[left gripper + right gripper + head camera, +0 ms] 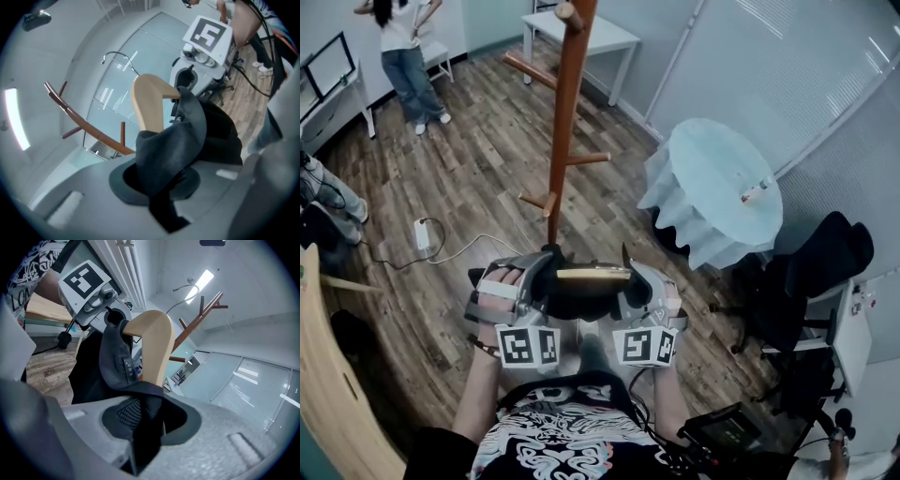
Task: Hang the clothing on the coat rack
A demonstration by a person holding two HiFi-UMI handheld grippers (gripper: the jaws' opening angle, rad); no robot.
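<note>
A wooden hanger [592, 274] with a dark garment [581, 302] draped over it hangs between my two grippers, just in front of my body. My left gripper [539, 281] is shut on its left end and my right gripper [633, 286] on its right end. The wooden coat rack [567, 112] stands directly ahead, its lowest peg [536, 202] a little beyond the hanger. In the left gripper view the dark cloth [178, 140] fills the jaws below the tan hanger arm [147, 101], whose metal hook [117, 58] points up. The right gripper view shows the hanger [154, 343], the cloth [112, 362] and the rack [197, 317] behind.
A round table with a pale cloth [717, 187] stands to the right of the rack, and a black office chair [806, 281] further right. A white desk [581, 37] is behind the rack. A person [403, 56] stands at the far left. A power strip [422, 234] lies on the floor.
</note>
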